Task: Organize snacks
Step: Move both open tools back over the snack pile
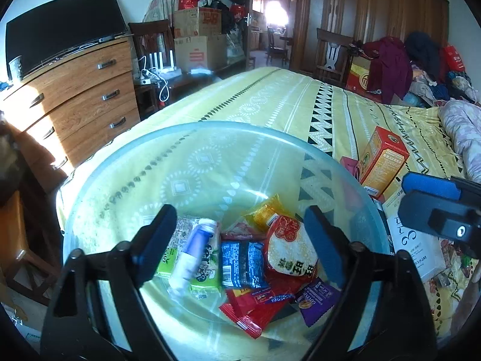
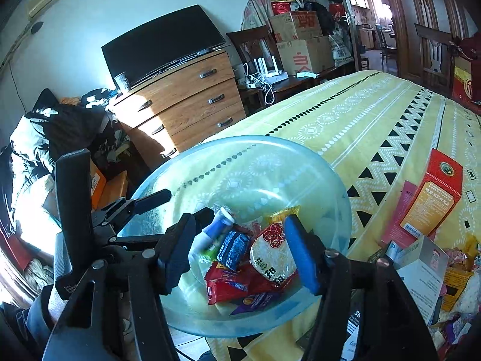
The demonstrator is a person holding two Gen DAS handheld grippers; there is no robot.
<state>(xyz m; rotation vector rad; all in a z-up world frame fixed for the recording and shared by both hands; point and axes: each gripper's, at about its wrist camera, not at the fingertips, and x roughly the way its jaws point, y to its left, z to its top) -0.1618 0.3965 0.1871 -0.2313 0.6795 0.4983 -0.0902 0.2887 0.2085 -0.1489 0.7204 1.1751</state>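
A clear glass bowl [image 1: 126,180] [image 2: 186,174] sits at the edge of a bed with a yellow patterned sheet [image 1: 270,99]. It holds several snack packets: a round rice cracker pack [image 1: 290,249] [image 2: 272,254], a dark blue packet [image 1: 242,263], red packets [image 1: 258,303], a purple one [image 1: 315,299], green wafers and a white-blue tube [image 1: 195,252]. My left gripper [image 1: 240,240] is open above the bowl, holding nothing. My right gripper [image 2: 240,252] is open over the same bowl, also empty; it shows at the right edge of the left wrist view [image 1: 436,207].
An orange-red box [image 1: 381,162] [image 2: 433,198], a white box [image 1: 418,249] and loose snack packets [image 2: 460,273] lie on the bed to the right. A wooden dresser [image 1: 78,102] with a TV stands left, with cardboard boxes [image 1: 198,39] behind. Clothes are piled at the far right.
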